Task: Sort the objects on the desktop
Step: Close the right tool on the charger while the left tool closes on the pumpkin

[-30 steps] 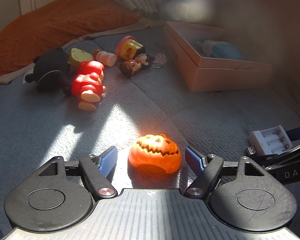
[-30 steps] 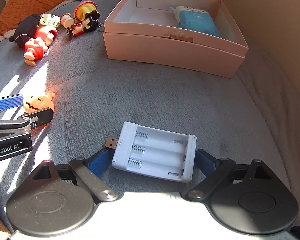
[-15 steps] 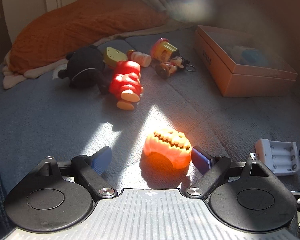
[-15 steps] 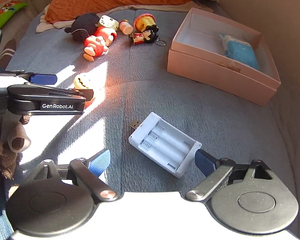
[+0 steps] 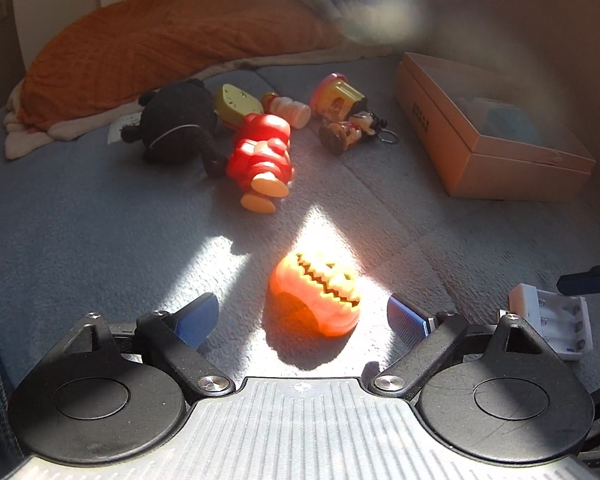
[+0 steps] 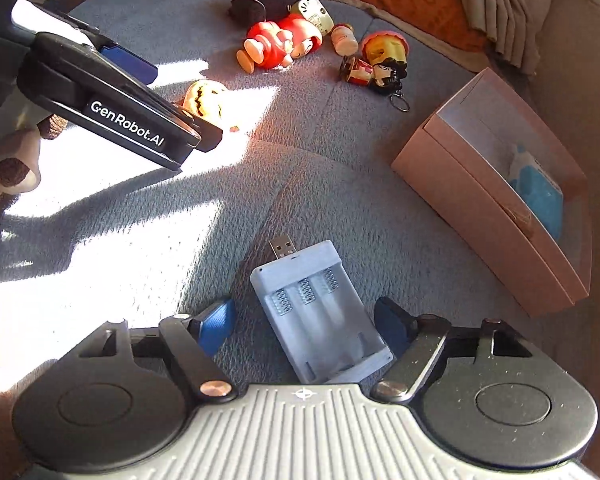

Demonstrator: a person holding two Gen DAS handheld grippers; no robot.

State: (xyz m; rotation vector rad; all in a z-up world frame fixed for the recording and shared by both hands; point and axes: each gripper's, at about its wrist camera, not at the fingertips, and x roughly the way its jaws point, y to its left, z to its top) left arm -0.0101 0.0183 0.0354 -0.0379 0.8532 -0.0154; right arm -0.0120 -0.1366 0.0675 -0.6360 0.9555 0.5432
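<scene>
Both claws gape: left gripper has backed off the pumpkin, right gripper off the battery charger. Neither item's gripped, prob. both lie on the sofa cushion, well apart from the box.

Pumpkin left of battery holder — toys behind, box right

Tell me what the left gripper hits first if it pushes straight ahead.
The orange pumpkin toy, lying between the open left gripper's fingers, slightly right of center. Beyond it, probably the red figure.
</scene>
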